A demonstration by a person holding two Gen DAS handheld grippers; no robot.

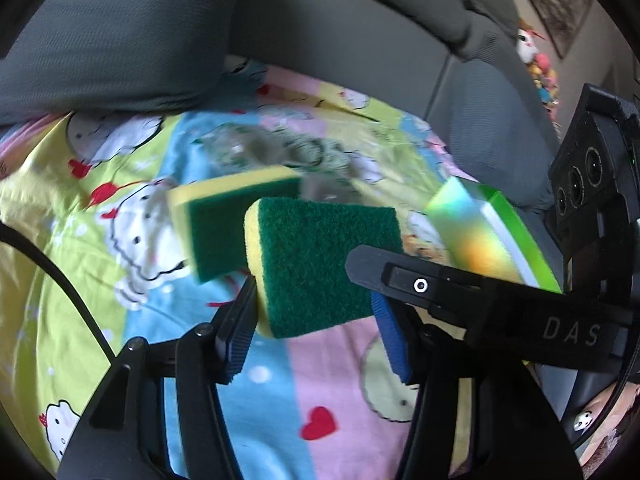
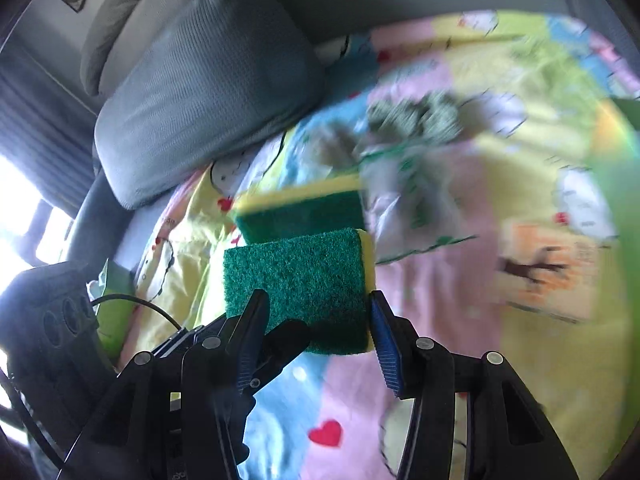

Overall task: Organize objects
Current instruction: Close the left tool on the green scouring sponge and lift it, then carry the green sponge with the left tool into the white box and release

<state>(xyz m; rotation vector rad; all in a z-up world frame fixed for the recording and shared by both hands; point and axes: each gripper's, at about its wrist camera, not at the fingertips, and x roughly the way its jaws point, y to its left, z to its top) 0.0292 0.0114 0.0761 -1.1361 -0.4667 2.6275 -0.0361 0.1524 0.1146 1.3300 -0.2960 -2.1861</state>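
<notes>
Both grippers are gripping one green-and-yellow sponge between them, holding it clear of the cartoon-print bedsheet. The left gripper is pressing its blue-padded fingers against the sponge's edges, and the right gripper is clamping it the same way from the opposite side, its black finger crossing the left view. A second sponge of the same kind is showing just behind the held one, tilted and blurred; whether it is resting on the sheet or touching the first cannot be told. The step in hand is probably carrying this sponge toward its place among the scattered items. Next, one gripper likely needs to let go so the other can set it down squarely. A green box is lying near the right edge, partly cut off. A crumpled plastic bag is smeared by motion, so its contents are unreadable, and a grey cushion is covering the sheet's far corner
</notes>
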